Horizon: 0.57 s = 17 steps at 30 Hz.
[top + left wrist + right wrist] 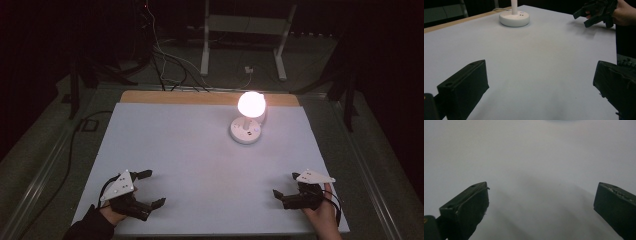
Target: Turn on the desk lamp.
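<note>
The table top (165, 145) looks smooth and matt, like a white sheet or board, with a strip of plain wood (200, 97) along its far edge. The lamp (248, 119) has a shiny white plastic base and a round, glowing, milky globe. The left gripper (150, 189) and the right gripper (284, 184) look like dull, rough black plastic. Each carries a flat, pale grey plate that looks matt.
</note>
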{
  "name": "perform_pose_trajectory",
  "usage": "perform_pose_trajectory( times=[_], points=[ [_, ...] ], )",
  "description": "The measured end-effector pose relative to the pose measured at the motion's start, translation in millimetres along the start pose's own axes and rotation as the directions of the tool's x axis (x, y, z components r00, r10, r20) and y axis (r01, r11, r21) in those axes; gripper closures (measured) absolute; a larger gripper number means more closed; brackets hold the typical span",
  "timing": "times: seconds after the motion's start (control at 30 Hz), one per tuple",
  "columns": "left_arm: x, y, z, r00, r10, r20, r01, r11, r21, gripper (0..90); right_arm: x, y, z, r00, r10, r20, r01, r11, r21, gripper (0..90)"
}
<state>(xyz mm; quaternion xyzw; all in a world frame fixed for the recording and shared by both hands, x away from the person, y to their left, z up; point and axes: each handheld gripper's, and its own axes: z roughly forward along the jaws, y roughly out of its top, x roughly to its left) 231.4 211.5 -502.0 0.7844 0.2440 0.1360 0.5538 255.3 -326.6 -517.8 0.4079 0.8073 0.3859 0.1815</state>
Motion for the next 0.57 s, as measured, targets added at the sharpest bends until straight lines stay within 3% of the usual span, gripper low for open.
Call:
perform_pose_trajectory(
  times=[0.57],
  points=[
    [-0.6,0.4,0.1,1.0000,0.004,0.000,-0.004,1.0000,0.003,0.3,5.5,3.2,1.0,0.9992,0.007,-0.039,-0.007,1.000,-0.011,0.1]
  ],
)
